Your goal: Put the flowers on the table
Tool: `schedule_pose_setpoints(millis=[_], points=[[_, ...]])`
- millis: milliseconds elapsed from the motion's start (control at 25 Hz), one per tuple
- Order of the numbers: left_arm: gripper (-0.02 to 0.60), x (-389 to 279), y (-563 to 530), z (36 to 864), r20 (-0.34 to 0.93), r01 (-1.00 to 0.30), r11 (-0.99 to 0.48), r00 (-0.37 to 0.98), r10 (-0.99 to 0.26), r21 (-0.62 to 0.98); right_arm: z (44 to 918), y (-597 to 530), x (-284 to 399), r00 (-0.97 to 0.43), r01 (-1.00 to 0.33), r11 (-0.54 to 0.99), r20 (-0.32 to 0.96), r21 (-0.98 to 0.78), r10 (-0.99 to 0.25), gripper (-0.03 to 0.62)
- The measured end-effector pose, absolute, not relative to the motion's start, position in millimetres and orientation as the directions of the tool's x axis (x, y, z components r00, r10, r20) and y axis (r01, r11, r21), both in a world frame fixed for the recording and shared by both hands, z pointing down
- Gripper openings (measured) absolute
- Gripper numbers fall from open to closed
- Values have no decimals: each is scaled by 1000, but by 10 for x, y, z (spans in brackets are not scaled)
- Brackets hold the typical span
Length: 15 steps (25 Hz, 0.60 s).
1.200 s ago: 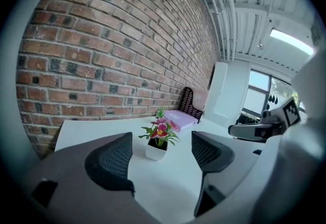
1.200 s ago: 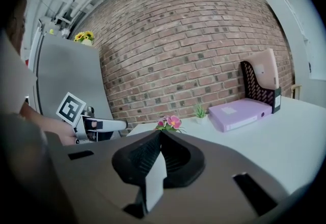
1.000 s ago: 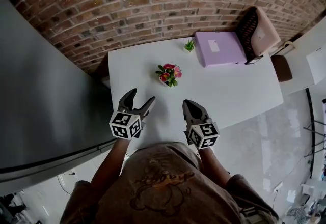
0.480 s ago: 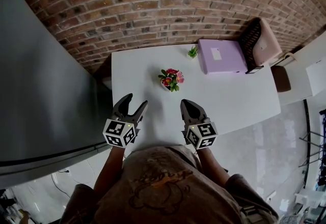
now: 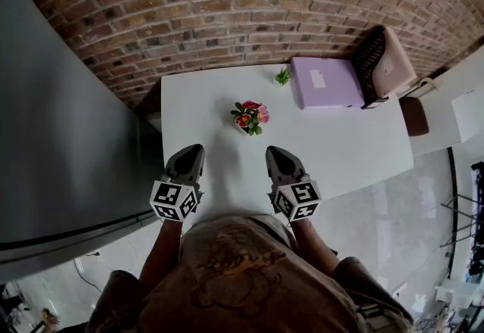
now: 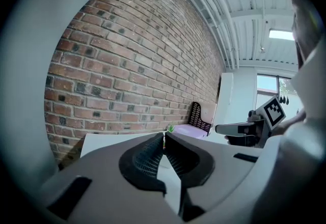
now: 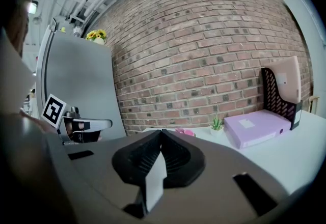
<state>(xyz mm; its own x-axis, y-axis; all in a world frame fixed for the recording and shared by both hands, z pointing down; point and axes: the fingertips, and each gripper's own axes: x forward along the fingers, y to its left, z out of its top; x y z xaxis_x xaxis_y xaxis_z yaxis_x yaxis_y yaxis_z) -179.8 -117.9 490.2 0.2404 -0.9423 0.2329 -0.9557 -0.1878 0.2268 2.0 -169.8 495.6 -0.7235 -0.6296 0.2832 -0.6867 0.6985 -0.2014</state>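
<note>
A small pot of pink flowers with green leaves (image 5: 251, 116) stands on the white table (image 5: 340, 142), a little left of its middle. Both grippers hover over the table's near edge, short of the flowers. My left gripper (image 5: 194, 150) is shut; its jaws have just been closing, with nothing between them. The right gripper (image 5: 272, 151) is shut and empty too. In the right gripper view the flowers (image 7: 184, 132) peek just past the closed jaw tips (image 7: 161, 132). In the left gripper view the pads meet (image 6: 164, 139) and hide the flowers.
A lilac box (image 5: 327, 82) lies at the table's back right, with a tiny green potted plant (image 5: 282, 77) to its left and a black-and-pink file holder (image 5: 382, 55) to its right. A brick wall (image 5: 227, 14) runs behind. A tall grey cabinet (image 5: 68, 142) stands at the left.
The left gripper's jaws went from wide open to shut, with nothing caught in them. The right gripper stayed shut. The flowers have not moved on the table.
</note>
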Motion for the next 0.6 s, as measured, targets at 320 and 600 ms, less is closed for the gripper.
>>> schedule_pose_setpoints(millis=[320, 600], points=[[21, -1920, -1221, 4976, 243, -970, -148, 194, -951, 194, 4980, -1686, 77, -731, -678, 705, 281, -207, -621, 3], [21, -1879, -1239, 4991, 241, -968, -151, 197, -950, 199, 4966, -1703, 154, -729, -684, 695, 261, -224, -633, 3]])
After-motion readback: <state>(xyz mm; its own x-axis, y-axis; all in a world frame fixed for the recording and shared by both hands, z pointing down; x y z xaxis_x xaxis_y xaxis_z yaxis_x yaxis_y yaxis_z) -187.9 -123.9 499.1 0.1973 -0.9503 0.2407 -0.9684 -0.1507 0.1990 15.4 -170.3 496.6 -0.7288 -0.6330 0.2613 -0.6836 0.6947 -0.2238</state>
